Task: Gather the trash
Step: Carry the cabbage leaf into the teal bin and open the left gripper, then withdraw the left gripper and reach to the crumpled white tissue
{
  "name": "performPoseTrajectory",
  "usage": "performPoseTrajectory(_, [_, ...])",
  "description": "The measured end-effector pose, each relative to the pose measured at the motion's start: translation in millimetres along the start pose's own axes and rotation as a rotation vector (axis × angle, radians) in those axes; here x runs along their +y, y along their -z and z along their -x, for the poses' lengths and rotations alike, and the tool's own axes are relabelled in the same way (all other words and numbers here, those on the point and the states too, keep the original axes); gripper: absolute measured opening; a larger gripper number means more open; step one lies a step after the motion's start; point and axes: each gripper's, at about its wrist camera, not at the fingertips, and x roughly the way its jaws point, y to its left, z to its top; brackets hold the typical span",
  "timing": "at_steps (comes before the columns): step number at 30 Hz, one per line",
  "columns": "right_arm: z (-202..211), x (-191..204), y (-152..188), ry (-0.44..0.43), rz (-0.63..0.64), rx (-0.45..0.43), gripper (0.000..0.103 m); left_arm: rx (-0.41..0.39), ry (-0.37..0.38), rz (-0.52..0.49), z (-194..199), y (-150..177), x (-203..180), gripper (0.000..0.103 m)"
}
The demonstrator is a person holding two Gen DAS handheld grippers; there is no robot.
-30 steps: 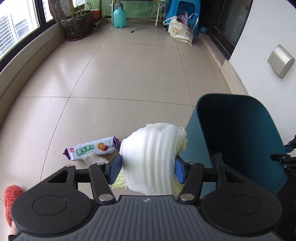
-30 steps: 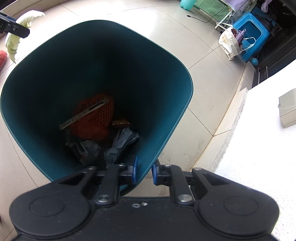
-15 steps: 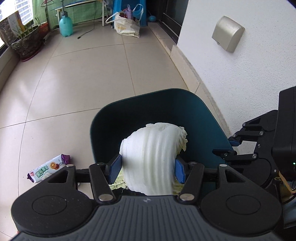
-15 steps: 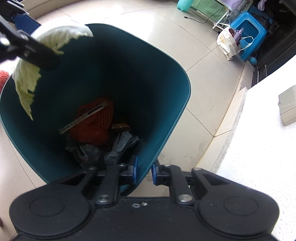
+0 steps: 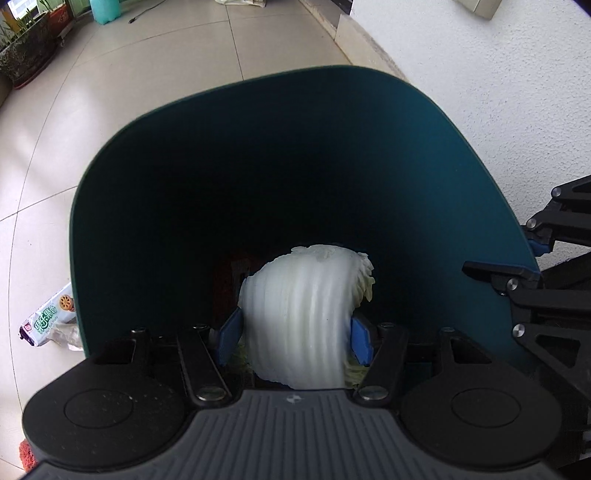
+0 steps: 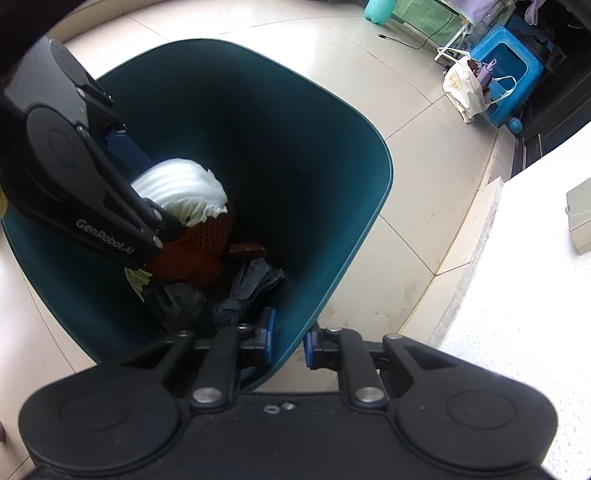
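Observation:
My left gripper (image 5: 295, 338) is shut on a pale cabbage leaf (image 5: 303, 317) and holds it inside the mouth of the dark teal trash bin (image 5: 258, 155). In the right wrist view the leaf (image 6: 184, 188) hangs above red mesh trash (image 6: 192, 251) and dark plastic bags (image 6: 243, 291) in the bin. My right gripper (image 6: 288, 341) is shut on the bin's near rim (image 6: 291, 332), one finger inside and one outside. A biscuit wrapper (image 5: 48, 317) lies on the floor left of the bin.
A white wall (image 5: 498, 92) stands right of the bin with a raised tile curb (image 6: 469, 251) at its foot. A plant pot (image 5: 26, 55), a teal bottle (image 6: 380, 9), a blue stool (image 6: 509, 70) and a white bag (image 6: 463, 90) stand far across the tiled floor.
My left gripper has carried the cabbage leaf from above the floor over the bin's rim and down into the bin. My right gripper has kept its hold on the rim.

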Motion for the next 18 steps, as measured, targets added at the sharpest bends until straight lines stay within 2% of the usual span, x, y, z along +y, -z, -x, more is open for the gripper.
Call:
performPoseTrajectory(2, [0.5,-0.6,1.3,0.0,-0.002,-0.008,0.015,0.017,0.001,0.015,-6.2,2.2,1.6,0.061])
performPoseTrajectory(4, [1.5,-1.5,2.9,-0.005,-0.007,-0.015,0.015,0.017,0.041,0.036,-5.8,4.1,4.3,0.061])
performPoseTrajectory(7, [2.0,-2.6,2.4,-0.005,-0.009,-0.015,0.015,-0.007,0.046,0.047,-0.4,6.8,5.6,0.074])
performPoseTrajectory(8, [2.1,-2.6,2.5,-0.004,-0.008,-0.015,0.015,-0.012,0.052,0.05,0.9,7.8,6.0,0.075])
performPoseTrajectory(13, [1.8,-4.1,1.9,-0.006,-0.013,-0.011,0.015,-0.037,0.079,0.069,13.5,3.8,14.8,0.075])
performPoseTrajectory(18, [0.7,-3.2,-0.8,0.001,-0.009,-0.002,0.015,-0.106,0.081,0.06,45.2,2.9,18.1,0.075])
